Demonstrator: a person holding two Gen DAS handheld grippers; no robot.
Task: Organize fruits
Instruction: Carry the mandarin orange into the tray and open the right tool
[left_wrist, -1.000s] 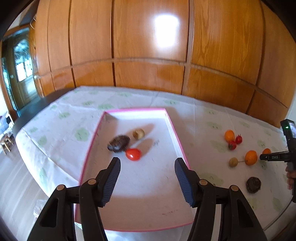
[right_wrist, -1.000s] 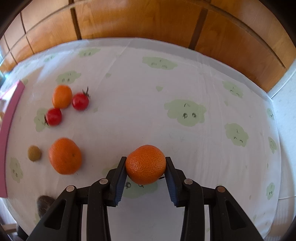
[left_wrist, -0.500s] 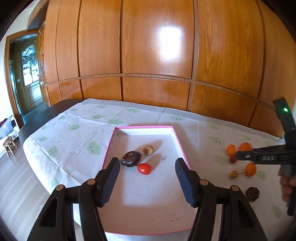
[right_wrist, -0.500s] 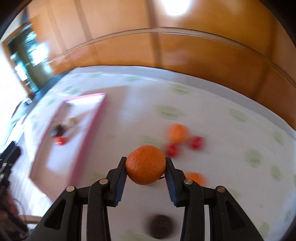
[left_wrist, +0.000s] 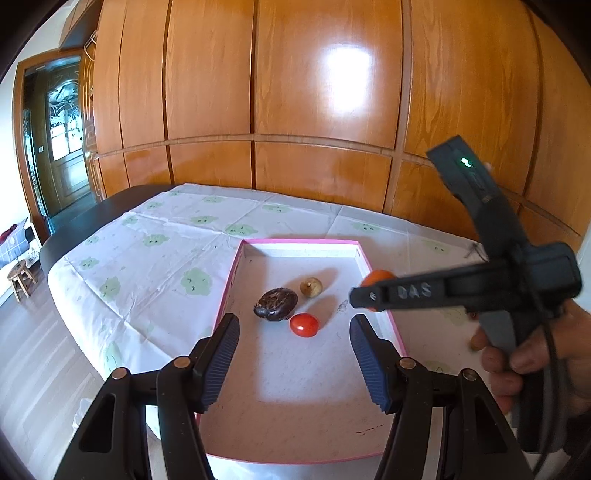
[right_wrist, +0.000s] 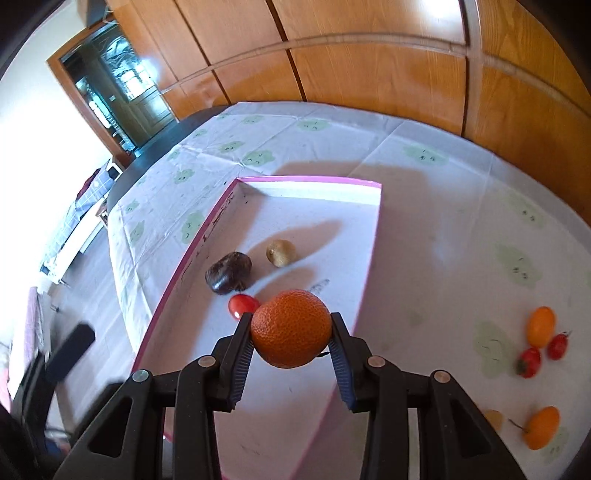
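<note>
My right gripper (right_wrist: 291, 332) is shut on an orange mandarin (right_wrist: 291, 334) and holds it above the right half of the pink-rimmed white tray (right_wrist: 306, 180). In the tray lie a dark wrinkled fruit (right_wrist: 229, 272), a tan round fruit (right_wrist: 281, 252) and a red cherry tomato (right_wrist: 242, 306). In the left wrist view my left gripper (left_wrist: 293, 334) is open and empty above the tray's near part (left_wrist: 299, 241), and the right gripper (left_wrist: 373, 295) reaches in from the right with the mandarin (left_wrist: 376, 275).
On the cloth right of the tray lie two small orange fruits (right_wrist: 541, 326) (right_wrist: 542, 427), two red cherry tomatoes (right_wrist: 529, 362) and a tan fruit (right_wrist: 493, 419). The clothed table (left_wrist: 155, 240) backs onto a wooden panelled wall (left_wrist: 325, 92). The floor drops off at the left.
My right gripper lifted the mandarin off the cloth and carried it left, over the tray. My left gripper rose and drew back a little, still open.
</note>
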